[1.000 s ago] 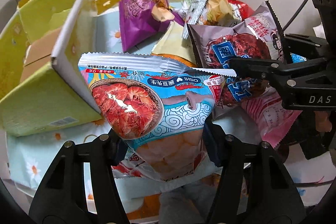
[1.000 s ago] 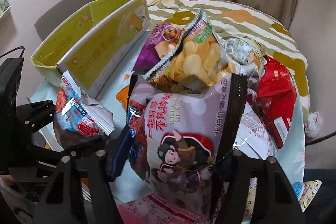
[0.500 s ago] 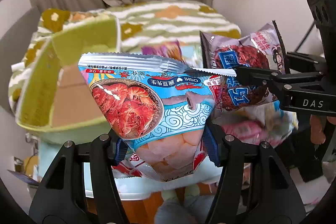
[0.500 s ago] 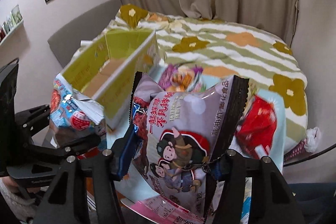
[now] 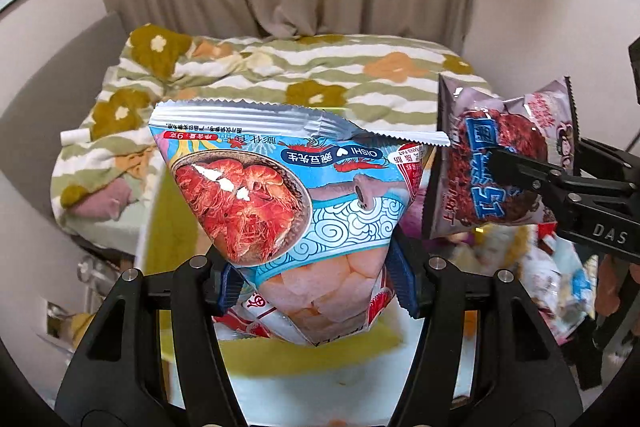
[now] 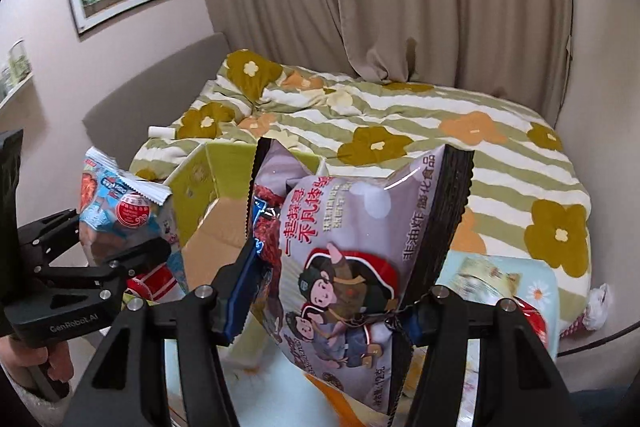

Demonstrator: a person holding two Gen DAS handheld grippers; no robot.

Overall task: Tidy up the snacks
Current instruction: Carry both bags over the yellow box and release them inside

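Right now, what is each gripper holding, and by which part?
The left gripper grips the blue shrimp-chip bag across its lower body. The right gripper grips the lilac snack bag across its lower half.

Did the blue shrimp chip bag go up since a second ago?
Yes. The blue shrimp chip bag, clamped in the left gripper, has gone up: it was level with the yellow-green box before, and now the bed blanket shows behind it.

The left hand-held gripper (image 5: 316,283) points steeply down, its blue pads (image 5: 230,285) pinching inward. The right hand-held gripper (image 6: 320,301) is likewise clamped, tilted down.
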